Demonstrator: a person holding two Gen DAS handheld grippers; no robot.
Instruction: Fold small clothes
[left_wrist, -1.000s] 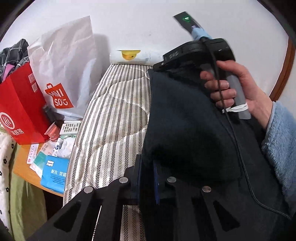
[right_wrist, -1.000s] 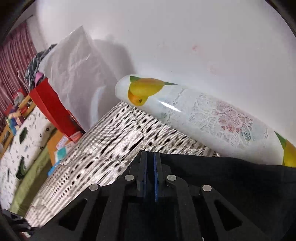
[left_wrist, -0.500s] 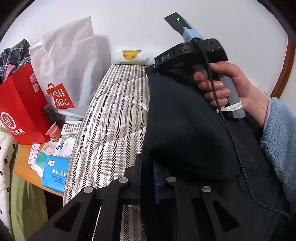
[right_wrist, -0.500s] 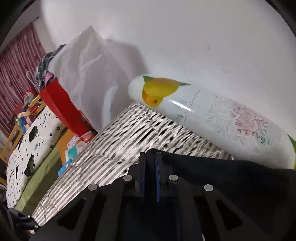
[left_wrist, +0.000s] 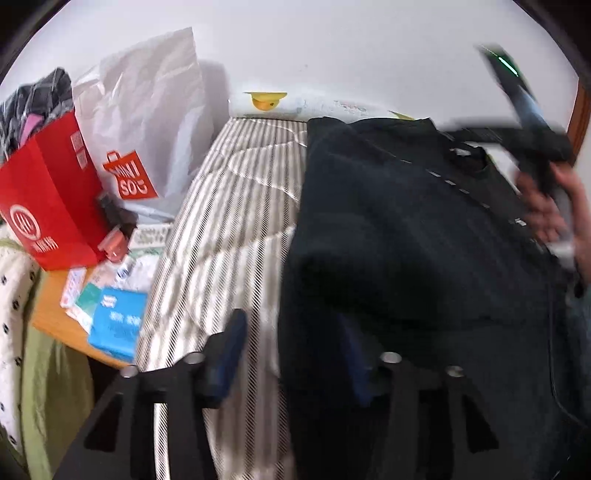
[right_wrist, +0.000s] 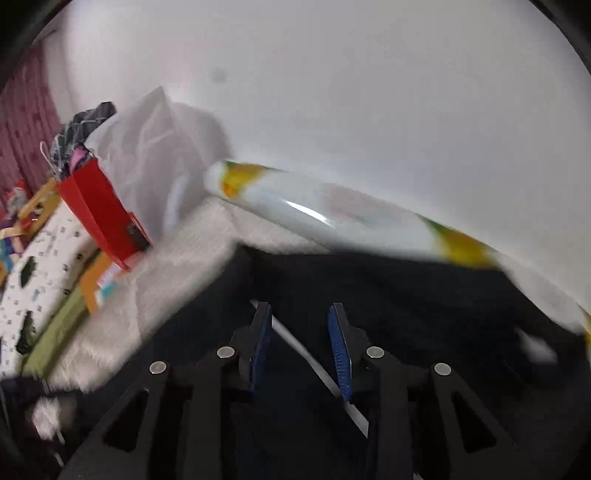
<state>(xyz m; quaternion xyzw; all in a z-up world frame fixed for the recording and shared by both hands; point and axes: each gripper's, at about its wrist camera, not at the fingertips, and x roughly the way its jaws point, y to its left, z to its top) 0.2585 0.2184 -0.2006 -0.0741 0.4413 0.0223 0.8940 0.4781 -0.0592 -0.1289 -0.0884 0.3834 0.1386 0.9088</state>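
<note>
A: What's the biggest thing ahead of the jaws?

B: The striped mattress (left_wrist: 229, 206), running away from the left gripper (left_wrist: 291, 354) toward the white wall (left_wrist: 332, 48). Over its right half lies the dark garment (left_wrist: 406, 240), folded over on itself, with its left edge passing between the left jaws.

A: Are those jaws gripping it?

B: No. They are opening, standing fairly wide, and the blue pads (left_wrist: 231, 354) do not press the cloth; the left pad is over bare mattress, the right one over the garment.

A: And the right gripper (right_wrist: 301, 350)?

B: Its jaws are opening too, a moderate gap, with the garment spread below and ahead of them. Nothing is pinched. A pale strip shows on the cloth between the pads; I cannot tell what it is.

A: Beyond the jaws?

B: A long roll printed with yellow fruit (right_wrist: 332, 218) lies against the wall, just past the garment's far edge. Left of the jaws stand a white shopping bag (left_wrist: 155, 122) and a red paper bag (left_wrist: 48, 192), with small packets (left_wrist: 114, 321) nearer. Far right of the left jaws, a blurred hand (left_wrist: 554, 210) holds the right gripper's handle.
</note>
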